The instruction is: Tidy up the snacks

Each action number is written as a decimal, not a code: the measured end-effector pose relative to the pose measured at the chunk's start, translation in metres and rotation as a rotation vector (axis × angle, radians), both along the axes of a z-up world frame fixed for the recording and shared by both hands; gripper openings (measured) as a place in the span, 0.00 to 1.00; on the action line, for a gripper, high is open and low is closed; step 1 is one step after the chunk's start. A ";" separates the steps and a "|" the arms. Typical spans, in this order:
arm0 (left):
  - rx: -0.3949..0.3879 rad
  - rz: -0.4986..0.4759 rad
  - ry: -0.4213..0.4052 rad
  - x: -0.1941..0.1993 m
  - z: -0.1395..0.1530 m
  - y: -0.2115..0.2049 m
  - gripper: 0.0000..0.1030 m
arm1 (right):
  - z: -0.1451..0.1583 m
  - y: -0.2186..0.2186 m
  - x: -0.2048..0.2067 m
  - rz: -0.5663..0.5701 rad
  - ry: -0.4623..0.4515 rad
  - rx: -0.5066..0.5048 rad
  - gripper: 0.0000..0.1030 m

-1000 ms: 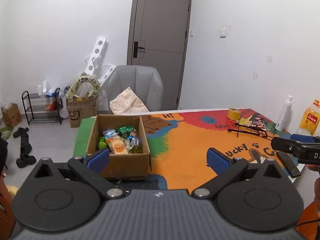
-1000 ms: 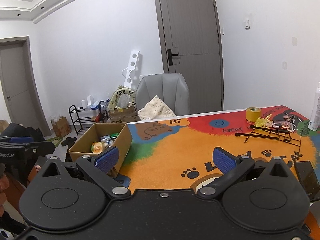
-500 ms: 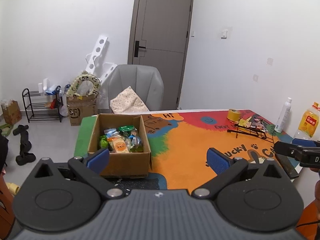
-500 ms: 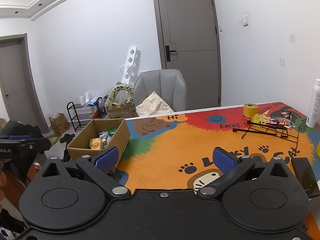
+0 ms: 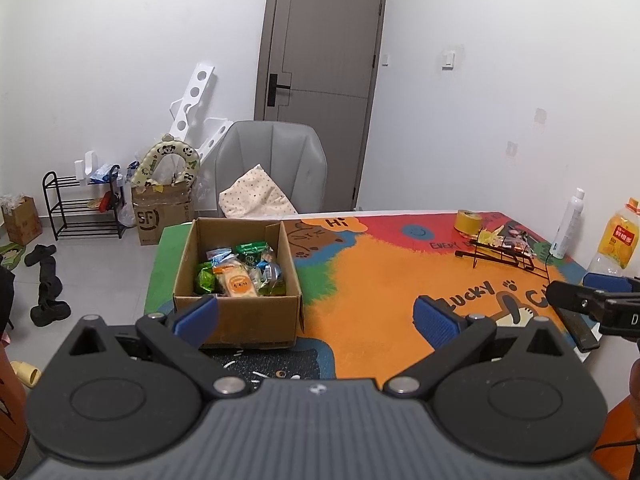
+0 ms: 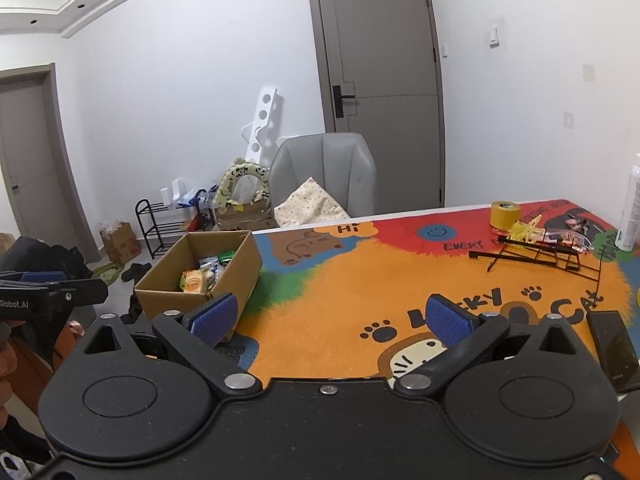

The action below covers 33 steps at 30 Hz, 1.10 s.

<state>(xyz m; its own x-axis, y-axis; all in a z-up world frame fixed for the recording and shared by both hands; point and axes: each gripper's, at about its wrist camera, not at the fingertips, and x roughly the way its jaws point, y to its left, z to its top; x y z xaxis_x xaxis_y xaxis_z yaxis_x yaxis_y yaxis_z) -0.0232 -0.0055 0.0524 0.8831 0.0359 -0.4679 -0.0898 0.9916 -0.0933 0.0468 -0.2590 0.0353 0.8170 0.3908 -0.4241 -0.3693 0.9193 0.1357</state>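
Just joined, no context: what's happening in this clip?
A person holds two grippers over a table with a colourful mat. The left gripper and right gripper are both open and hold nothing. The snacks sit in a cardboard box at the mat's left end, and a black wire rack lies at the right. Nothing is being touched yet.

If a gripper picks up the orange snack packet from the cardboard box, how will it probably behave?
The orange snack packet looks like thin wrapper film, so it probably is light and yields under the pads. Its glossy surface may be slippery. It lies among other packets in the cardboard box, so neighbours might shift or lift with it.
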 end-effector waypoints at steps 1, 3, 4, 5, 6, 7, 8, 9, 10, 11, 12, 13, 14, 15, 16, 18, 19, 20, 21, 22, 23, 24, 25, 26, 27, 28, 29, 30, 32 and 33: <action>0.000 0.000 0.003 0.001 -0.001 0.000 1.00 | -0.001 -0.001 0.000 -0.002 0.004 0.000 1.00; -0.001 0.001 0.009 0.002 -0.003 0.001 1.00 | -0.003 -0.001 0.002 -0.005 0.010 0.002 1.00; -0.003 0.002 0.011 0.002 -0.004 0.001 1.00 | -0.003 -0.001 0.002 -0.006 0.012 0.002 1.00; -0.004 0.002 0.014 0.003 -0.005 0.002 1.00 | -0.004 -0.001 0.002 -0.006 0.013 0.002 1.00; -0.003 0.002 0.016 0.003 -0.005 0.002 1.00 | -0.005 0.000 0.002 -0.005 0.014 0.000 1.00; -0.002 0.002 0.018 0.004 -0.006 0.001 1.00 | -0.005 0.000 0.002 -0.004 0.016 -0.001 1.00; -0.001 0.001 0.020 0.005 -0.007 0.001 1.00 | -0.005 0.001 0.002 -0.003 0.016 -0.002 1.00; -0.001 0.000 0.022 0.005 -0.007 0.000 1.00 | -0.005 0.001 0.002 -0.002 0.016 -0.003 1.00; 0.000 0.000 0.024 0.006 -0.007 0.000 1.00 | -0.005 0.001 0.001 -0.001 0.015 -0.004 1.00; 0.000 0.000 0.024 0.006 -0.008 0.000 1.00 | -0.005 0.001 0.001 0.001 0.014 -0.004 1.00; -0.001 0.000 0.026 0.007 -0.008 0.000 1.00 | -0.005 0.001 0.001 0.002 0.014 -0.004 1.00; -0.001 -0.001 0.027 0.007 -0.008 0.000 1.00 | -0.005 0.001 0.001 0.001 0.016 -0.004 1.00; 0.000 -0.001 0.029 0.008 -0.009 0.000 1.00 | -0.005 0.001 0.002 -0.001 0.018 -0.004 1.00; 0.000 0.000 0.031 0.009 -0.009 0.000 1.00 | -0.006 0.000 0.003 -0.002 0.021 -0.003 1.00; 0.000 0.000 0.031 0.008 -0.009 0.001 1.00 | -0.006 0.000 0.003 -0.002 0.024 -0.001 1.00; -0.001 0.000 0.033 0.009 -0.010 0.001 1.00 | -0.006 0.001 0.004 -0.003 0.025 -0.002 1.00; -0.001 0.000 0.033 0.009 -0.010 0.001 1.00 | -0.007 0.001 0.004 -0.002 0.025 -0.004 1.00; -0.001 0.000 0.033 0.009 -0.010 0.001 1.00 | -0.007 0.001 0.004 -0.002 0.026 -0.003 1.00; -0.001 0.000 0.032 0.009 -0.010 0.001 1.00 | -0.007 0.001 0.004 -0.001 0.027 -0.003 1.00; 0.000 0.001 0.031 0.009 -0.010 0.001 1.00 | -0.007 0.001 0.004 -0.001 0.028 -0.003 1.00; 0.001 0.001 0.032 0.009 -0.010 0.001 1.00 | -0.007 0.001 0.003 0.000 0.027 -0.004 1.00; -0.001 0.001 0.033 0.009 -0.010 0.001 1.00 | -0.007 0.001 0.003 0.001 0.026 -0.005 1.00; -0.002 0.000 0.032 0.009 -0.010 0.001 1.00 | -0.007 0.001 0.003 0.002 0.025 -0.006 1.00; 0.000 0.000 0.032 0.009 -0.010 0.001 1.00 | -0.007 0.001 0.003 0.003 0.026 -0.005 1.00; 0.001 0.000 0.032 0.009 -0.010 0.001 1.00 | -0.007 0.000 0.003 0.004 0.027 -0.004 1.00; 0.001 0.000 0.033 0.009 -0.010 0.001 1.00 | -0.007 0.000 0.004 0.003 0.028 -0.003 1.00; 0.000 0.000 0.033 0.009 -0.010 0.001 1.00 | -0.007 0.000 0.004 0.003 0.028 -0.003 1.00; 0.000 0.000 0.032 0.009 -0.010 0.001 1.00 | -0.007 0.000 0.004 0.003 0.028 -0.003 1.00; 0.000 0.000 0.031 0.009 -0.010 0.001 1.00 | -0.007 0.000 0.004 0.005 0.028 -0.003 1.00; 0.000 0.000 0.031 0.009 -0.010 0.001 1.00 | -0.007 0.000 0.005 0.005 0.029 -0.004 1.00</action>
<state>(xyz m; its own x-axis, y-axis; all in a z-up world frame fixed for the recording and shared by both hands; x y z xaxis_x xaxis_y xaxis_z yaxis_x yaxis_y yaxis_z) -0.0143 -0.0043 0.0423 0.8681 0.0359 -0.4950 -0.0926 0.9916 -0.0904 0.0513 -0.2595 0.0281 0.8021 0.3933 -0.4495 -0.3700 0.9180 0.1429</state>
